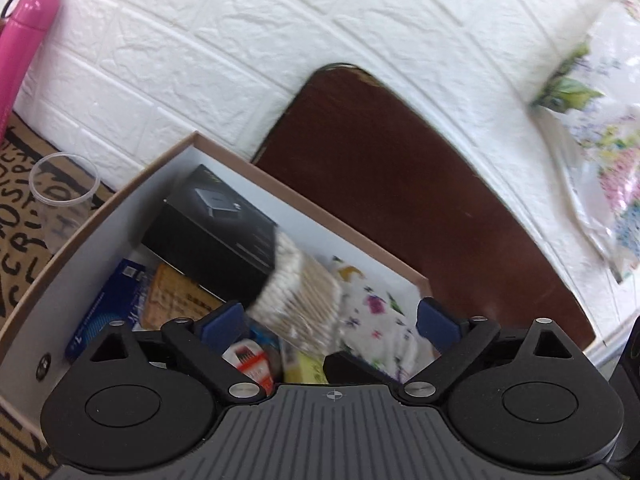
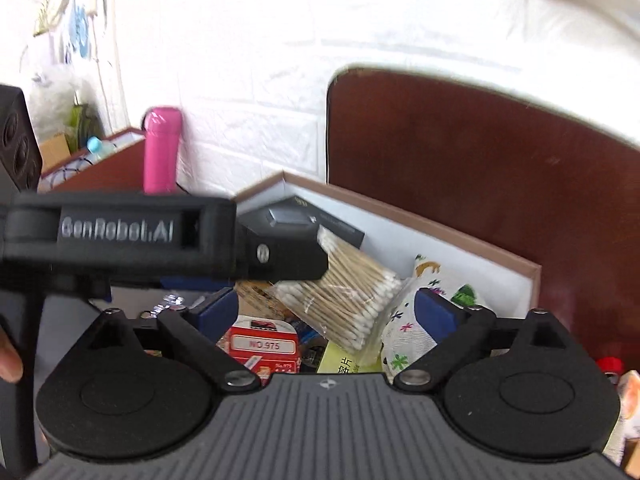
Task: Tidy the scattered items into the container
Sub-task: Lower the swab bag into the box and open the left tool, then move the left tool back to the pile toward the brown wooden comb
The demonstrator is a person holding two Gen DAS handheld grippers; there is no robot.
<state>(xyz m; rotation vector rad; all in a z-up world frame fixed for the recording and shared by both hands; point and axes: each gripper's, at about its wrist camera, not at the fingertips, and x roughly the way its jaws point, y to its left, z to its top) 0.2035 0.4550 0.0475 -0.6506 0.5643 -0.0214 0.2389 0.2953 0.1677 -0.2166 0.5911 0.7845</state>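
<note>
The container is a cardboard box with a white inside, also visible in the right wrist view. Inside lie a black carton, a blue packet, a red box, a flowered pouch and a yellow-green packet. A clear bag of cotton swabs rests tilted on top, blurred in the left view. My left gripper hovers over the box, open, its pads clear of the bag. My right gripper is open too. The left gripper's black housing crosses that view's left side.
A dark brown board leans on the white brick wall behind the box. A pink bottle and a clear plastic cup stand left of it on a lettered mat. Flowered fabric hangs at right. A fingertip shows.
</note>
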